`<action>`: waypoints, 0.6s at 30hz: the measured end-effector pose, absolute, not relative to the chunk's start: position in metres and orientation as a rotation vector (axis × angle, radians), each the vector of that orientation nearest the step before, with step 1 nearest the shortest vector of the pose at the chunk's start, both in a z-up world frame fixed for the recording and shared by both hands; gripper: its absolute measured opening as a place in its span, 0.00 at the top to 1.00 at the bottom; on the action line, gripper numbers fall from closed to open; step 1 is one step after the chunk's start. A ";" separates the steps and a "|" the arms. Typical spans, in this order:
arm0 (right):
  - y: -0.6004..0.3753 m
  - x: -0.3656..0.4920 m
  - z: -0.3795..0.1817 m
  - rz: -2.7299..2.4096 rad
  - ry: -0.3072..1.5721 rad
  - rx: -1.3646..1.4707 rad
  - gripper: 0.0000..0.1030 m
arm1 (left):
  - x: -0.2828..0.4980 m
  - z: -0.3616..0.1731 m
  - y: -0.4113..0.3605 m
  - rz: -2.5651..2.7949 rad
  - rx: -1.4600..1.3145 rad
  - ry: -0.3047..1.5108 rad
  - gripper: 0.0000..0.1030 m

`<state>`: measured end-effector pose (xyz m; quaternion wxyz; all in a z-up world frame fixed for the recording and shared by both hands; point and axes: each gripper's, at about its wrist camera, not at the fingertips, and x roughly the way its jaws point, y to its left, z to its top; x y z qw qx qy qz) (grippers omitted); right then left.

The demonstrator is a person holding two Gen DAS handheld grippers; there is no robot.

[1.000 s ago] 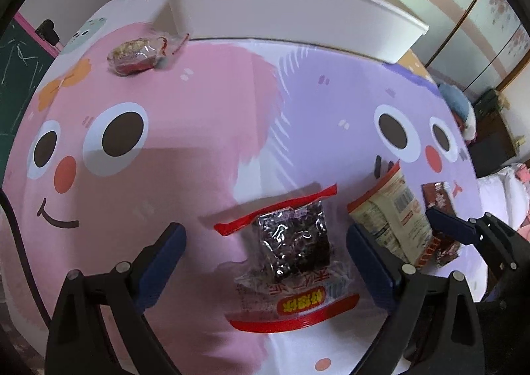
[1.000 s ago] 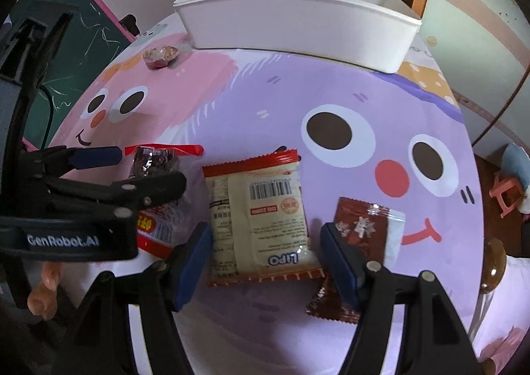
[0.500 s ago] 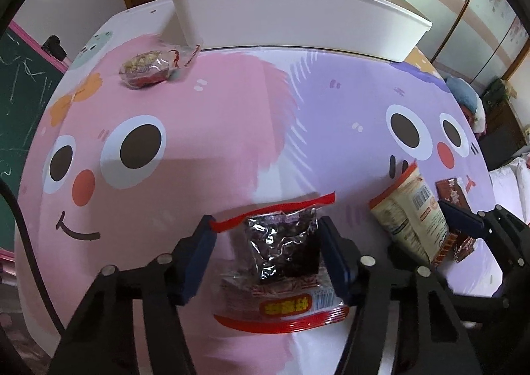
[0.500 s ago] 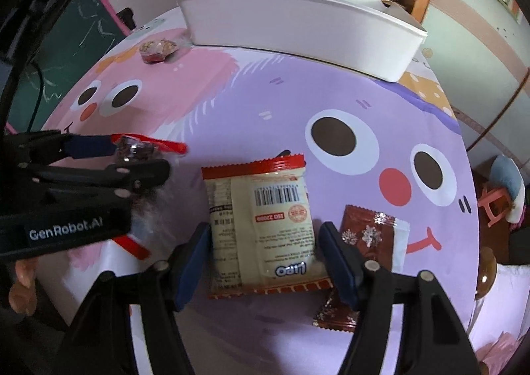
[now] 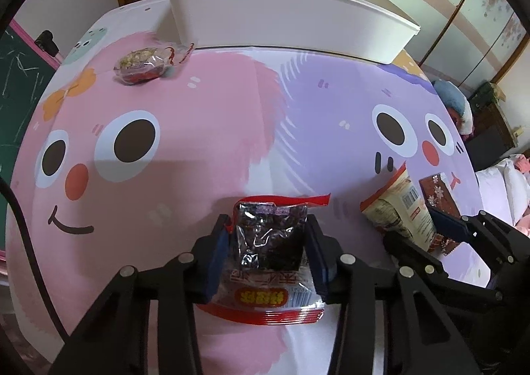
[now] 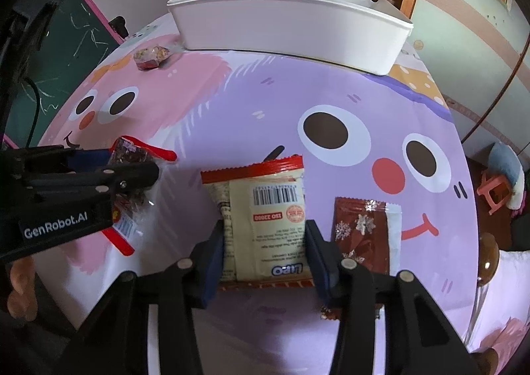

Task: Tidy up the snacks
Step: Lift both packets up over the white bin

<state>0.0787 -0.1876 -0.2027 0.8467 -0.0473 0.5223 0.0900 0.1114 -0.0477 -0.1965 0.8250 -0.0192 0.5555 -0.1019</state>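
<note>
My left gripper (image 5: 270,242) is shut on a clear, red-edged packet of dark dried fruit (image 5: 270,239), held just above the table. It shows at the left of the right wrist view (image 6: 131,156). My right gripper (image 6: 265,239) is shut on a cream Lipo biscuit packet with a barcode (image 6: 265,206), which shows in the left wrist view (image 5: 397,209). A white tub (image 5: 281,14) with snacks inside stands at the far edge of the table; it also shows in the right wrist view (image 6: 291,21).
A brown snowflake-print packet (image 6: 364,232) lies right of the biscuit packet, partly under it. A small clear packet of nuts (image 5: 142,65) lies at the far left near the tub. The cartoon-face cloth (image 5: 198,130) covers the table. A chalkboard (image 6: 56,54) stands left.
Both grippers have closed: the left onto the dried fruit packet, the right onto the biscuit packet. The fruit packet now sits slightly raised between the left fingers.
</note>
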 end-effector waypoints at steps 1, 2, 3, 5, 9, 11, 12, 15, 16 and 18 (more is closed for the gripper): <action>-0.188 0.079 -0.202 0.191 1.102 -0.092 0.56 | 0.111 -0.196 -0.047 -0.217 -0.046 1.177 0.59; -0.189 0.079 -0.202 0.192 1.102 -0.086 0.56 | 0.111 -0.194 -0.046 -0.216 -0.054 1.170 0.59; -0.189 0.079 -0.202 0.195 1.102 -0.080 0.56 | 0.112 -0.193 -0.046 -0.216 -0.057 1.164 0.59; -0.189 0.079 -0.201 0.198 1.101 -0.068 0.56 | 0.112 -0.189 -0.045 -0.212 -0.053 1.148 0.59; -0.188 0.080 -0.195 0.203 1.089 -0.055 0.56 | 0.115 -0.179 -0.042 -0.209 -0.051 1.128 0.60; -0.187 0.082 -0.188 0.208 1.077 -0.045 0.56 | 0.118 -0.170 -0.039 -0.205 -0.053 1.111 0.60; -0.188 0.084 -0.184 0.210 1.068 -0.041 0.56 | 0.120 -0.166 -0.038 -0.204 -0.053 1.104 0.60; -0.191 0.094 -0.163 0.209 1.028 -0.027 0.56 | 0.130 -0.144 -0.035 -0.200 -0.050 1.063 0.60; -0.192 0.098 -0.156 0.211 1.015 -0.024 0.56 | 0.134 -0.134 -0.035 -0.204 -0.049 1.044 0.60; -0.195 0.108 -0.137 0.210 0.981 -0.017 0.56 | 0.143 -0.112 -0.034 -0.211 -0.044 0.999 0.60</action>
